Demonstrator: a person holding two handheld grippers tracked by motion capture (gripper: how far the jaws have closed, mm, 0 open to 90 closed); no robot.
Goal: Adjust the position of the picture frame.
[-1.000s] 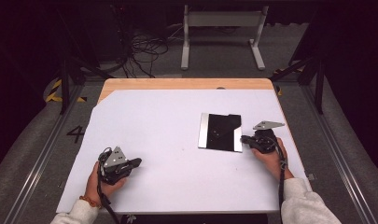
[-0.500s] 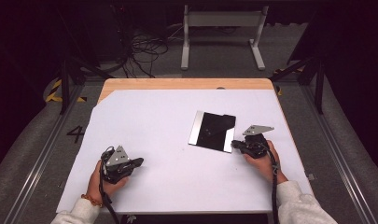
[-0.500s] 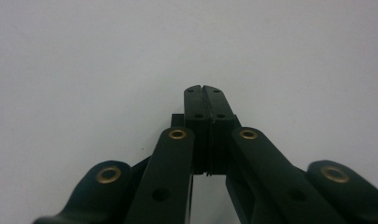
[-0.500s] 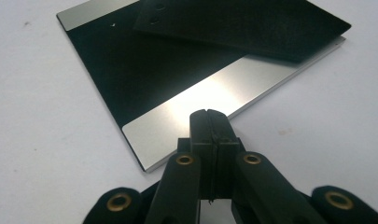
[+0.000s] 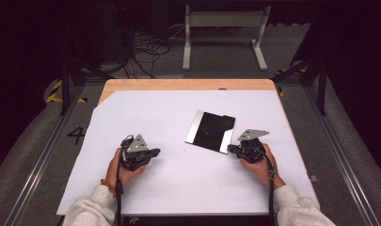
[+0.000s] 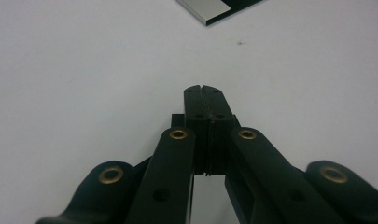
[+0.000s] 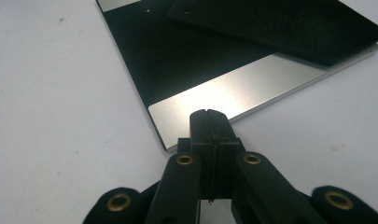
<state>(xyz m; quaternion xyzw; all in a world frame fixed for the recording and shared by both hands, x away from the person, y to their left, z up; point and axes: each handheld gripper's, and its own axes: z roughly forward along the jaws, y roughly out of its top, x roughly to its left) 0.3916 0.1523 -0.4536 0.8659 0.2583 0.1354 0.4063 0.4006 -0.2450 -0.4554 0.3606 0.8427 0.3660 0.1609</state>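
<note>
Flat black square plate with silver edge strips (image 5: 210, 131) lies right of centre on the white table (image 5: 178, 188) — my right gripper (image 7: 208, 113), jaws pressed together, empty, tips over its silver edge; my left gripper (image 6: 202, 88) — closed too, empty — sits well apart.

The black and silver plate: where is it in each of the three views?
High view: plate right of centre, by the right gripper.
Left gripper view: one corner at the top edge.
Right gripper view: upper middle, past the shut jaws.
Shared landmark: its silver strip.
</note>
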